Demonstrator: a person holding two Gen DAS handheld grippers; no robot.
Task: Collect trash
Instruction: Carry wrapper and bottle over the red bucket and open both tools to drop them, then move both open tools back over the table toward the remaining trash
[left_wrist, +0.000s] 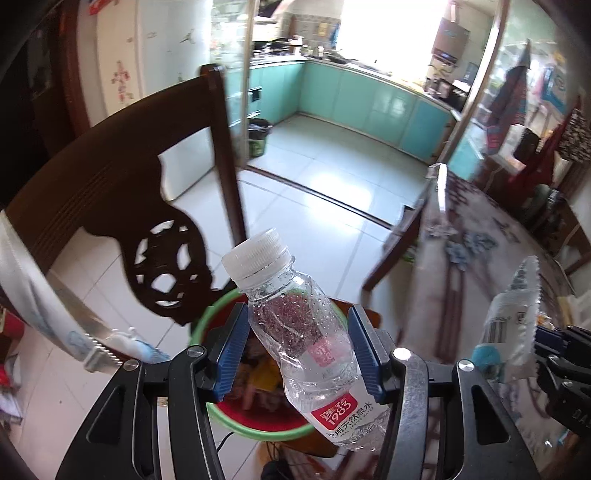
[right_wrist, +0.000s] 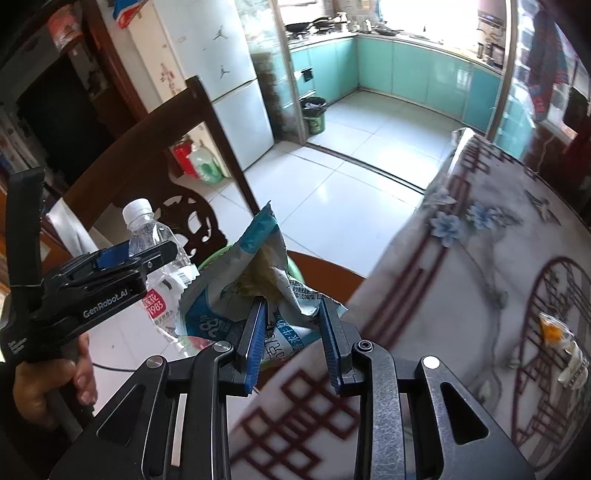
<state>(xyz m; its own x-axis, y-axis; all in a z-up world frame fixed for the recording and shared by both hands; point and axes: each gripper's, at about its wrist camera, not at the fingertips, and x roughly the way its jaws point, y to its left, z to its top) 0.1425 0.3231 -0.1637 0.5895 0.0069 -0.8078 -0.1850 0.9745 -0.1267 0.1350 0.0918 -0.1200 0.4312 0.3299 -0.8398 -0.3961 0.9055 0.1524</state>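
A clear plastic water bottle (left_wrist: 280, 295) with a white cap and red label is tilted between the blue pads of my left gripper (left_wrist: 295, 332), which is shut on it. Right below it, a green-rimmed red bin (left_wrist: 258, 430) holding some rubbish stands on a wooden chair seat. My right gripper (right_wrist: 292, 306) is shut on a crumpled blue-and-white snack bag (right_wrist: 258, 258), just over the bin's rim (right_wrist: 295, 269). In the right wrist view, my left gripper (right_wrist: 147, 254) and the bottle (right_wrist: 147, 229) are at the left. In the left wrist view, the bag (left_wrist: 513, 317) and my right gripper (left_wrist: 546, 343) are at the right edge.
The dark carved chair back (left_wrist: 122, 177) rises behind the bin. A table with a patterned cloth (right_wrist: 480, 295) lies to the right, with a small wrapper (right_wrist: 557, 339) on it. A long white wrapper (left_wrist: 55, 295) is at the left. A hand (right_wrist: 44, 380) grips the left gripper's handle.
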